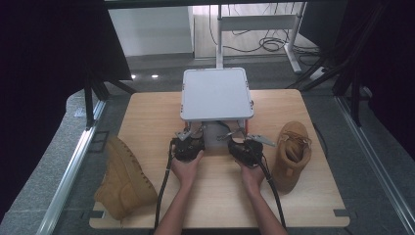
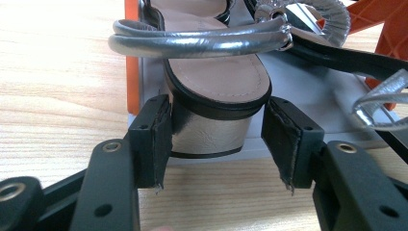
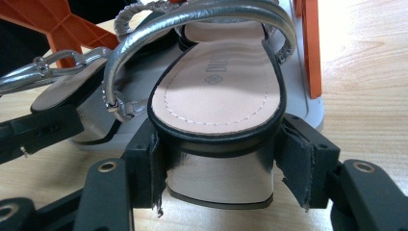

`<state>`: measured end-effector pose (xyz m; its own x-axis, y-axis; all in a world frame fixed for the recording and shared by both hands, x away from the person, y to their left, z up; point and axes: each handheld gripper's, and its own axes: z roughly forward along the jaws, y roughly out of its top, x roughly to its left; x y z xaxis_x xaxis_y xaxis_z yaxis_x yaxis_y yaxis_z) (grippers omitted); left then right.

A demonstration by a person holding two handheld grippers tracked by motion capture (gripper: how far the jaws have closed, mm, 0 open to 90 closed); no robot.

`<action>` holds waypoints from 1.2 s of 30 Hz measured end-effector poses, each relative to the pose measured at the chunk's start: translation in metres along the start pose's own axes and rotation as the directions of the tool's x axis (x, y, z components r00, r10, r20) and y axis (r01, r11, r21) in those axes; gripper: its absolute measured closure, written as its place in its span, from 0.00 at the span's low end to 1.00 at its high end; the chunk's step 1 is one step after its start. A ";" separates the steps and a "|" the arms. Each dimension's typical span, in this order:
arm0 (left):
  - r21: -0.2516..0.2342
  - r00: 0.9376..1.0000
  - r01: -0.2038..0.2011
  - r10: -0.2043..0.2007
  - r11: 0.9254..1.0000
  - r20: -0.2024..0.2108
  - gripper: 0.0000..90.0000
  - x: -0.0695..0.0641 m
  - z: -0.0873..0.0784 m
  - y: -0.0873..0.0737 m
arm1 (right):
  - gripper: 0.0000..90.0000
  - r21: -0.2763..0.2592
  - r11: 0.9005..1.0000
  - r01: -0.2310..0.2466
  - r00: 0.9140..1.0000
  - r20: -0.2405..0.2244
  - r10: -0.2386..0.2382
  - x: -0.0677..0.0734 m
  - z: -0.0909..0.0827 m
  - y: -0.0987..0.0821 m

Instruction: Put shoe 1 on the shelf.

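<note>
Two silver strap sandals with block heels lie on the low grey shelf (image 2: 308, 96) of a rack (image 1: 217, 93) with orange legs. My left gripper (image 1: 193, 131) reaches under the rack's front. In the left gripper view its jaws stand around one sandal's heel (image 2: 211, 130). The left pad (image 2: 156, 139) touches the heel and the right pad stands a little off it. My right gripper (image 1: 235, 134) is beside it. In the right gripper view both pads press the sides of the other sandal's heel (image 3: 219, 173), which juts out past the shelf edge.
A tan boot (image 1: 125, 178) lies on its side at the table's left edge. A second tan boot (image 1: 292, 154) stands at the right, close to my right hand. The rack's flat grey top plate hides the shelf from above. Bare wood lies in front of the rack.
</note>
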<state>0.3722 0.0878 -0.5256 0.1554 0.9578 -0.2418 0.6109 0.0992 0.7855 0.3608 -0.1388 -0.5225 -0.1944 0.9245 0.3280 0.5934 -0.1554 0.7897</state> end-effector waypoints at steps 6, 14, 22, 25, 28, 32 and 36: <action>0.003 1.000 0.003 -0.003 1.000 0.002 0.50 0.000 0.000 0.000 | 0.44 0.003 1.000 0.005 1.000 0.015 -0.005 0.003 0.008 0.003; 0.003 1.000 0.003 -0.003 1.000 0.001 0.50 0.000 0.000 0.000 | 0.45 -0.017 1.000 -0.002 1.000 0.010 0.002 -0.001 0.019 0.006; 0.002 1.000 0.004 -0.004 1.000 0.002 0.50 0.000 0.000 0.000 | 0.44 -0.007 0.999 0.035 0.999 0.035 -0.035 0.002 0.030 0.008; 0.002 1.000 0.002 -0.002 1.000 0.003 0.50 0.000 0.000 0.000 | 0.44 0.002 0.999 0.049 0.998 0.043 -0.049 0.003 0.033 0.009; 0.004 1.000 0.002 -0.002 1.000 0.002 0.50 0.000 0.000 0.000 | 0.44 0.011 0.996 0.088 0.995 0.055 -0.088 0.003 0.036 0.009; 0.003 1.000 -0.002 0.002 1.000 -0.001 0.50 -0.001 0.000 0.000 | 0.44 0.021 0.990 0.140 0.987 0.076 -0.141 0.005 0.039 0.005; 0.006 1.000 -0.004 0.004 1.000 -0.003 0.50 -0.001 0.001 0.001 | 0.44 0.022 0.986 0.165 0.981 0.096 -0.166 0.009 0.040 0.004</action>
<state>0.3732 0.0865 -0.5250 0.1554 0.9591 -0.2367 0.6149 0.0936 0.7830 0.3926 -0.1176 -0.5371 -0.2143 0.9666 0.1406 0.5701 0.0069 0.8215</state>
